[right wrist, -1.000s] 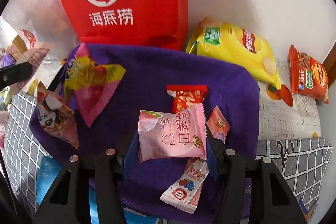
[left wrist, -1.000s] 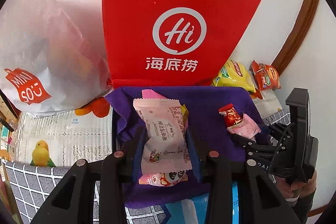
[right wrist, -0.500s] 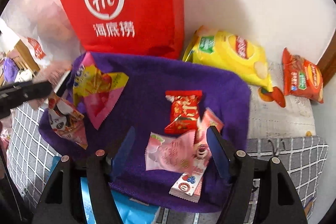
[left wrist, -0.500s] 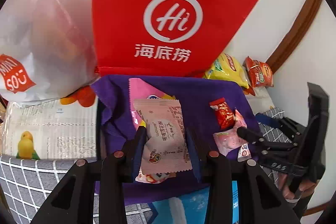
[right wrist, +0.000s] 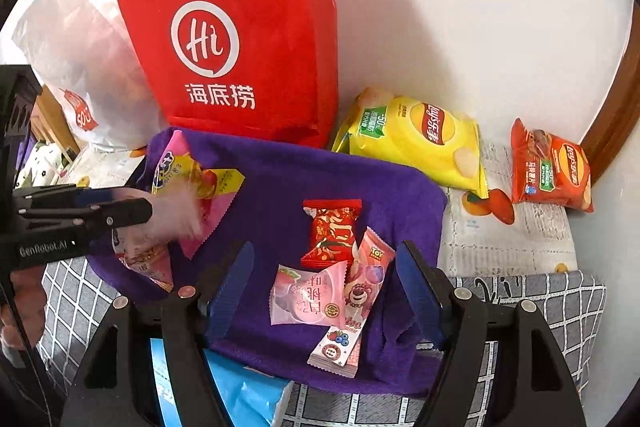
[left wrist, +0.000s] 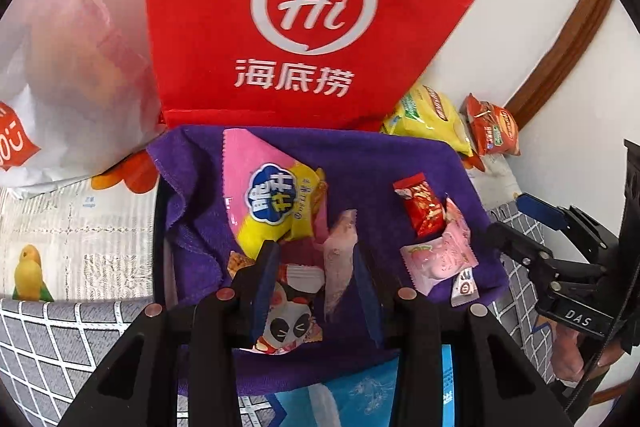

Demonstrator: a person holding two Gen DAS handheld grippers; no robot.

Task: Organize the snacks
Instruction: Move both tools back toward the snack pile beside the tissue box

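The red bag (right wrist: 248,43) read "Hi 海底捞" behind the purple towel (right wrist: 280,179), which carried the snacks. A yellow Lay's bag (right wrist: 416,135) lay beside it. The left gripper (left wrist: 316,267) had jaws apart, a blurred pale pink packet (left wrist: 340,251) between them; the right gripper (right wrist: 324,287) stood wide open over the peach packet (right wrist: 304,295).

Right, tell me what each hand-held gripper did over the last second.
The right hand-held gripper opened, dropped the pink peach snack onto the purple towel and backed away. The left hand-held gripper opened too; its pale pink packet is blurred between the fingers, apparently falling. The red bag, both chip bags and the red candy stayed put.
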